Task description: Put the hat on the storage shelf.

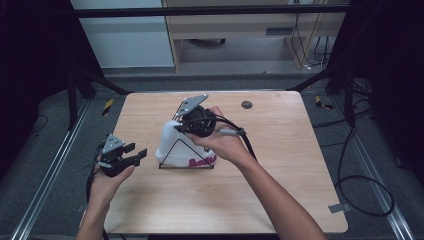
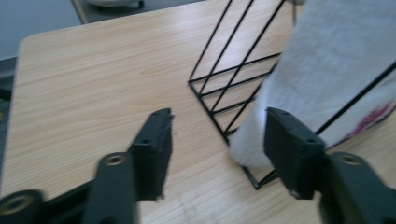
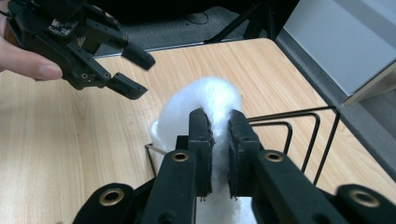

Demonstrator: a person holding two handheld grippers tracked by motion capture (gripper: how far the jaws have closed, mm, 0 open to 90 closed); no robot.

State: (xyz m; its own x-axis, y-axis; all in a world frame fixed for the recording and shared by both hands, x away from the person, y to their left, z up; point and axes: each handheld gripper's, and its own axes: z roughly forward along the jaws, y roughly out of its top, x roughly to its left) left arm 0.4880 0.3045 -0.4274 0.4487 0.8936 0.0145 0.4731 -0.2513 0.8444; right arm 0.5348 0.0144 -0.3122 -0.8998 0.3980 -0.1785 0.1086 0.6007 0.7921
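We see white fluffy cloth [image 1: 172, 142] draped in black wire rack [image 1: 186, 156] near middle of wooden table [image 1: 280, 165]; pink lettering on cloth's lower edge. Our right gripper [image 3: 218, 128] sits on top of cloth, jaws pinching fold of white fleece, narrow gap between pads filled by fabric. Our left gripper [image 2: 215, 142] hovers just left of rack, over table's left part, jaws spread, nothing between them; cloth corner and rack's edge lie just beyond right jaw.

Right claw [image 1: 176, 126] on white towel [image 1: 172, 146]
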